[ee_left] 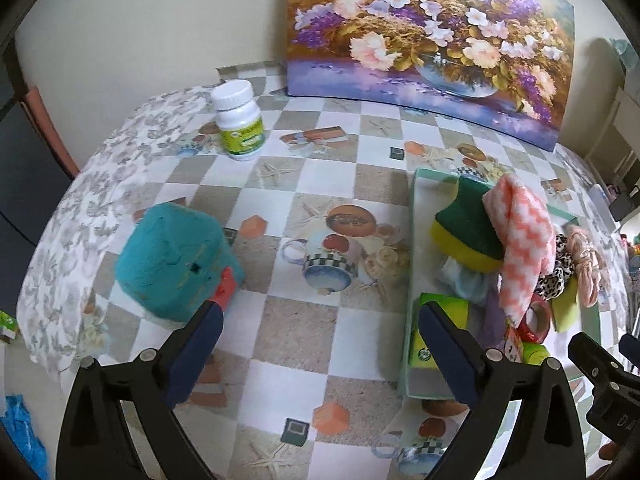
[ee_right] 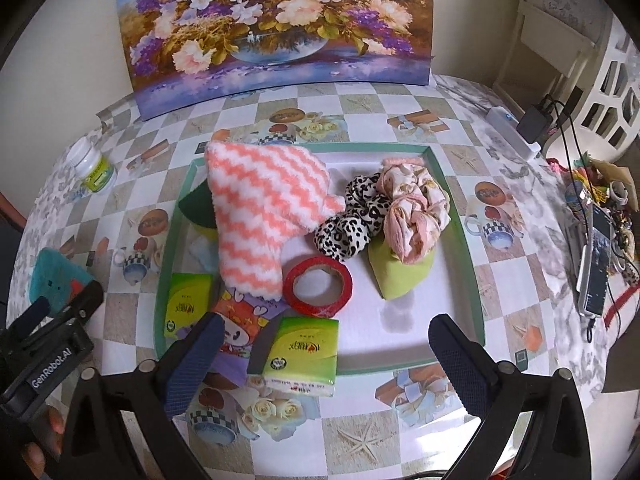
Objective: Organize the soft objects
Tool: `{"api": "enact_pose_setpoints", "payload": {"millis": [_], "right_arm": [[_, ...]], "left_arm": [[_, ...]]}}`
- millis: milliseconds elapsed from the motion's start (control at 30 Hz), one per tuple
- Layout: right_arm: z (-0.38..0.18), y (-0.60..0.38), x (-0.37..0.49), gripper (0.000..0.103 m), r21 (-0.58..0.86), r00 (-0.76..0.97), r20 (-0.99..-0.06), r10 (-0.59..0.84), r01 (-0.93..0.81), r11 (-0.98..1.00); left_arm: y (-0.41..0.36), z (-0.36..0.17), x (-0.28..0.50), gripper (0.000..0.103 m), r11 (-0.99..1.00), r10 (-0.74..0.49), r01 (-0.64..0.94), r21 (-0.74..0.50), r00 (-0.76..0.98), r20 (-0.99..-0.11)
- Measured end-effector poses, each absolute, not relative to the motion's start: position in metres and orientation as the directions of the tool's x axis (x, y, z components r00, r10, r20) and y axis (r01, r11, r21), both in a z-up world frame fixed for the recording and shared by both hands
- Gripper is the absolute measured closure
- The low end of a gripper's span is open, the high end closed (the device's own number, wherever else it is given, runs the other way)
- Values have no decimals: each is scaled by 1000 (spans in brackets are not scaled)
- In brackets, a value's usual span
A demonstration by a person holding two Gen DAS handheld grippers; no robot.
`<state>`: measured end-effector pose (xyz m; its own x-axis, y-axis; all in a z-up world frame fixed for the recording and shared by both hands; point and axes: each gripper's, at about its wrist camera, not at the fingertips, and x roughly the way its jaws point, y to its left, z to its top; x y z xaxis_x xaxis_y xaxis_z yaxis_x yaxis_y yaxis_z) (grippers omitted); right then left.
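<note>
Left wrist view: left tool released, jaws wide, nothing between them. Teal plush block lies on counter at 9 o'clock, just beside left finger. White bottle at 11 o'clock. Green tray at 3 o'clock holds green-yellow sponge and pink zigzag cloth.

Right wrist view: right tool released, empty. In tray: pink zigzag cloth at 12 o'clock, leopard scrunchie and pink scrunchie at 1 o'clock, red tape roll in centre. Tissue pack lies across near tray rim, between fingers, untouched.
</note>
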<state>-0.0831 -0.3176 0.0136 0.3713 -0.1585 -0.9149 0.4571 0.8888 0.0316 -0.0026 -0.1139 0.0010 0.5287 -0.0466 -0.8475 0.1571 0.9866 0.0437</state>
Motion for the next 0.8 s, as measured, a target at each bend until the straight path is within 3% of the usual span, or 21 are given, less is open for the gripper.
{"api": "enact_pose_setpoints", "payload": {"millis": [333, 800], "right_arm": [[11, -316, -95, 0, 36, 364, -918, -158, 473, 880], [6, -314, -97, 0, 46, 359, -922, -145, 475, 879]], "left_arm": [[-116, 7, -19, 5, 979, 47, 136, 151, 572, -819], [-113, 7, -23, 5, 977, 82, 118, 180, 568, -819]]}}
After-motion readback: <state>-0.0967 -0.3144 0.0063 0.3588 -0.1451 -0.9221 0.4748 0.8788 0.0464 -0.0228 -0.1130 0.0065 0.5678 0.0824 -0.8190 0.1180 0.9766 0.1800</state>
